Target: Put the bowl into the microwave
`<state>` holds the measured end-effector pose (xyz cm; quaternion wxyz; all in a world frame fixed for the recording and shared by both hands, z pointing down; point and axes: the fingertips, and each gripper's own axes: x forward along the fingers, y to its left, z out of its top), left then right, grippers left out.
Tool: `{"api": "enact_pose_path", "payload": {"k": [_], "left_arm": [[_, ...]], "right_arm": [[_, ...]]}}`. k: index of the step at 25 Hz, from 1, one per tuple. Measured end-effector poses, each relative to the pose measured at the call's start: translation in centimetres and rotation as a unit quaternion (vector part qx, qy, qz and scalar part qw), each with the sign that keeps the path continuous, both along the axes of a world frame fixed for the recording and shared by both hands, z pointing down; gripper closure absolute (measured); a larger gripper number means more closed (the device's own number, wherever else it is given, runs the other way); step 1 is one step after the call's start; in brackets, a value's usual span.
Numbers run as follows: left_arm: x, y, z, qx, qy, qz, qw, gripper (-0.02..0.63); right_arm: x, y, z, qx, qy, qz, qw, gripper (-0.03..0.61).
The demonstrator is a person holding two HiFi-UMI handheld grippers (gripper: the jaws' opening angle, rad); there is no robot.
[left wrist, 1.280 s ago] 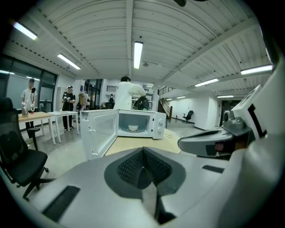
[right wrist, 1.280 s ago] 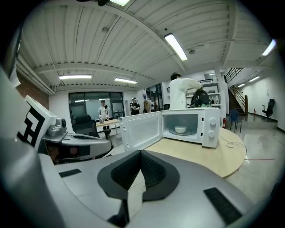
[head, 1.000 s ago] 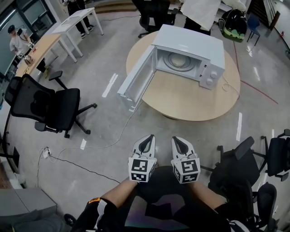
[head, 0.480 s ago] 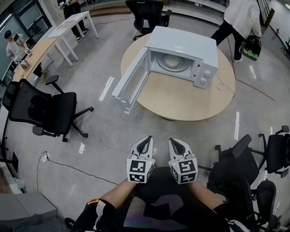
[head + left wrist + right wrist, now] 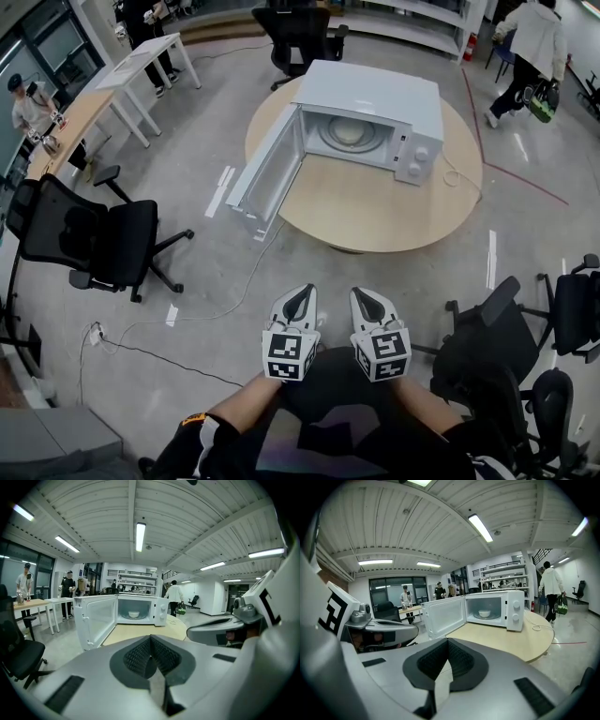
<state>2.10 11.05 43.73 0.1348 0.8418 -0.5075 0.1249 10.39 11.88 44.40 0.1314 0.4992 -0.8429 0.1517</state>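
Note:
A white microwave (image 5: 375, 98) stands on a round wooden table (image 5: 375, 206), its door (image 5: 267, 173) swung wide open to the left. A small white bowl (image 5: 348, 134) sits inside on the turntable; the bowl (image 5: 134, 614) also shows in the left gripper view, and the bowl (image 5: 484, 613) in the right gripper view. Both grippers are held close to my body, well short of the table. My left gripper (image 5: 300, 302) is shut with nothing in it. My right gripper (image 5: 367, 304) is shut and empty too.
A black office chair (image 5: 103, 234) stands at the left, more chairs (image 5: 525, 356) at the right. A white cable (image 5: 234, 291) trails across the floor from the table. A person (image 5: 525, 47) walks at the far right; others stand by desks (image 5: 103, 84) at the far left.
The view has drifted, so the microwave and table sit slightly higher and further left. The person behind the table has walked off to the right. Both grippers stay shut and level.

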Motion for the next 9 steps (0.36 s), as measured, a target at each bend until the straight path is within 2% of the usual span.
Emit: {"api": "enact_pose_path", "payload": {"k": [9], "left_arm": [[0.03,-0.15,-0.20,0.001,0.001,-0.004,1.0000,0.569]], "right_arm": [[0.38,-0.13,-0.08,-0.001,0.000,0.000,1.000,0.565]]}}
